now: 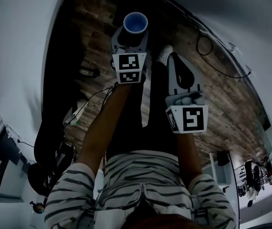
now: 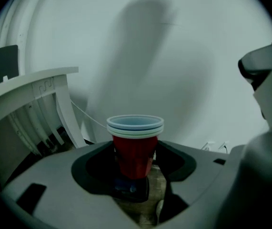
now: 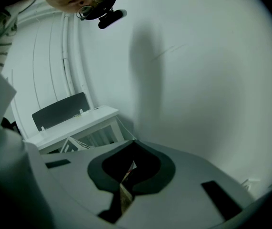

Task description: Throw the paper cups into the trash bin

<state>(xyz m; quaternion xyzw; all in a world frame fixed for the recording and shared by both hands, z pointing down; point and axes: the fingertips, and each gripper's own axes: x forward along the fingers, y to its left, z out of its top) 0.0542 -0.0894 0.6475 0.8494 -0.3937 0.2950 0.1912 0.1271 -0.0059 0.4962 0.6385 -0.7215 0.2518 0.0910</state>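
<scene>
The left tongs (image 2: 135, 168) pinch the nested paper cups (image 2: 135, 128) low on their light, crushable wall; right tongs (image 3: 125, 178) closed, seemingly empty.

Stacked cups (image 1: 135, 23) sit btwn jaws of left gripper (image 1: 131, 37), at its far end, above floor (image 1: 221, 109). Right gripper (image 1: 176, 66) is just right of it & nearer. Person's foot (image 1: 164, 54) is on floor btwn the two grippers. Cable (image 1: 207, 49) lies on floor, far right. Table (image 2: 31, 85) stands left of cups, wall (image 2: 183, 56) behind. Chair (image 3: 59, 109) is beyond table.
</scene>
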